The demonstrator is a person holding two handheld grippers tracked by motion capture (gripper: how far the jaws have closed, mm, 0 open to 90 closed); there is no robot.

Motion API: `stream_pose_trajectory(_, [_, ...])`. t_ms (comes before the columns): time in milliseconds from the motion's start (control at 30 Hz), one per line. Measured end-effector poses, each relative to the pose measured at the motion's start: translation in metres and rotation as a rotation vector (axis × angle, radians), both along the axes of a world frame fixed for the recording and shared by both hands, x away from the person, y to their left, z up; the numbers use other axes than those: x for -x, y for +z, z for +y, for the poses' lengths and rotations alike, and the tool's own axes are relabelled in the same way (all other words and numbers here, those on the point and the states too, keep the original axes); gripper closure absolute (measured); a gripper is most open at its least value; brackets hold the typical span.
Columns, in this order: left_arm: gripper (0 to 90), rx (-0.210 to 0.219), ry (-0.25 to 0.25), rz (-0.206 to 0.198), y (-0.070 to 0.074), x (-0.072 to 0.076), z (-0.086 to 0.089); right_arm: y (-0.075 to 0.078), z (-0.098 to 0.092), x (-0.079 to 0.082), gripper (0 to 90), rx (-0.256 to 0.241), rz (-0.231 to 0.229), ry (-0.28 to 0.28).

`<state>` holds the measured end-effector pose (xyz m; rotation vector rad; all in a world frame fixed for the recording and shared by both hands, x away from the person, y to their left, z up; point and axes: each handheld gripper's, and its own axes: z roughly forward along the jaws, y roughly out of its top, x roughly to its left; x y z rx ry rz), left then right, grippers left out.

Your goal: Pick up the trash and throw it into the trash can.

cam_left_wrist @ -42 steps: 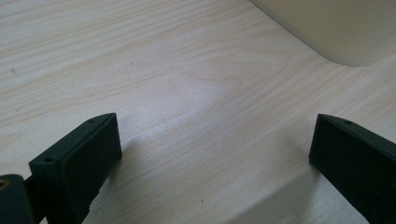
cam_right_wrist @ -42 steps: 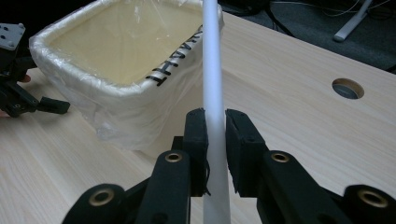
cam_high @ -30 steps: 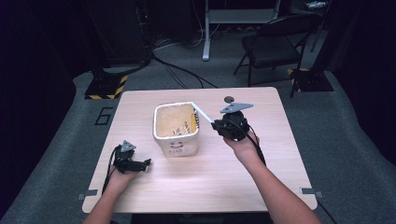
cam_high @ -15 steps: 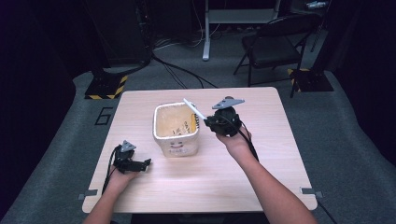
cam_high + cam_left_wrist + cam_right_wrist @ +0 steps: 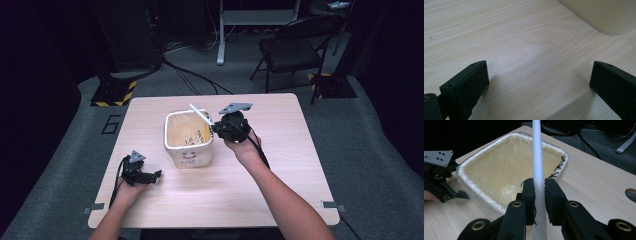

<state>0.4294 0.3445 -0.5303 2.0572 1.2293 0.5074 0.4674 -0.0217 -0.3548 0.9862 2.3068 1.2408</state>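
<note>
Your right gripper [image 5: 539, 192] is clamped on a plain white rod [image 5: 537, 157], slim and straight, held above the right rim of the cream, plastic-lined bin [image 5: 187, 137] mid-bench. You seem to be at the drop: next, likely carry it over the opening and release. Your left gripper [image 5: 147, 176] rests wide apart and empty on the bench [image 5: 280, 170], near-left of the bin.

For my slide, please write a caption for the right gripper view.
Right gripper clamps a white plastic stick above a cream plastic-lined bin on the wooden table.

Bright overhead light on table [image 5: 280, 190]; surroundings dim; soft shadows; close jaws slightly blurred.
</note>
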Motion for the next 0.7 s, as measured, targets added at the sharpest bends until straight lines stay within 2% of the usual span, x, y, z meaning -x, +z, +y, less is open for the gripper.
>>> stream_pose_trajectory(300, [1.8,-0.001,-0.001,0.001,0.000,0.000,0.000,-0.003,0.018,-0.005,78.7,0.014,0.001,0.028])
stream_pose_trajectory(700, [1.8,0.000,-0.001,0.001,0.000,0.000,0.000,-0.002,0.034,-0.012,78.9,0.000,-0.006,0.039])
